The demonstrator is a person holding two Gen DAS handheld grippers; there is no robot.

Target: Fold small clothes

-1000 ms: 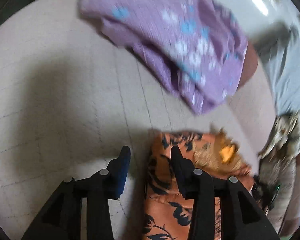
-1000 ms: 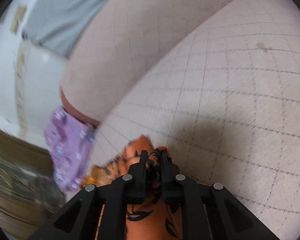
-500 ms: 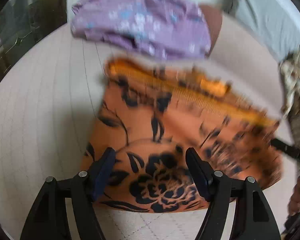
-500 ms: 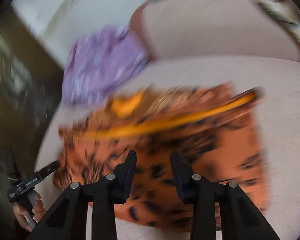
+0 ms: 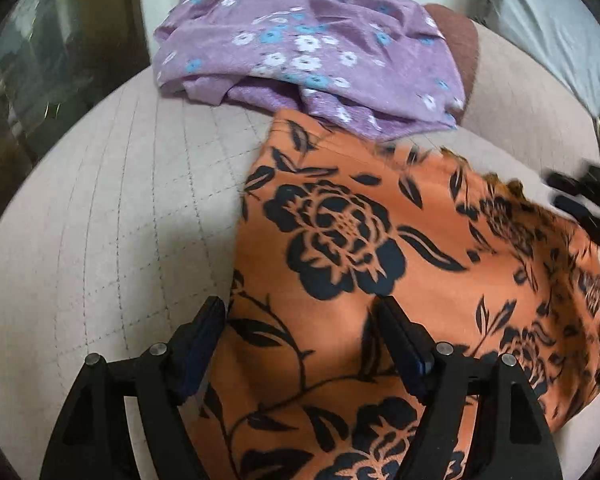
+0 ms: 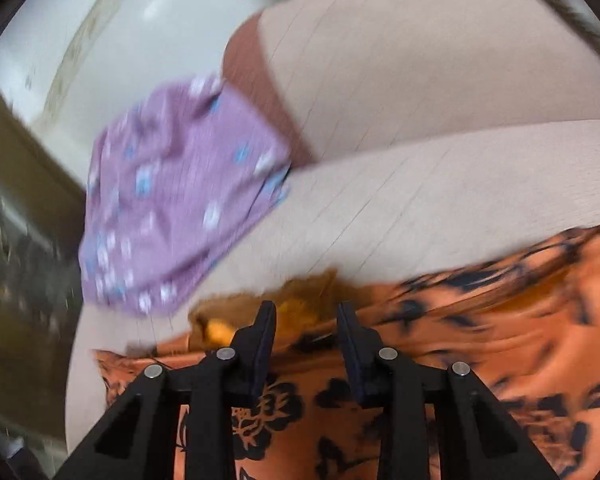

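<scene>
An orange cloth (image 5: 380, 280) with black flowers lies spread flat on a beige quilted cushion (image 5: 120, 200), seemingly a sofa seat. A purple floral cloth (image 5: 308, 52) is bunched just behind it, its front edge overlapping the orange cloth's far corner. A grey cloth (image 5: 548, 28) sits at the far right.

The left claw (image 5: 300, 320) hovers over the orange cloth's near left edge, jaws spread and empty; they have just been opening. The right claw (image 6: 306, 320) hangs over the far edge by the yellow hem, jaws partly spread, nothing between them; they opened after pinching the cloth a second ago. Then the cloth was bunched; now it lies flat.
</scene>
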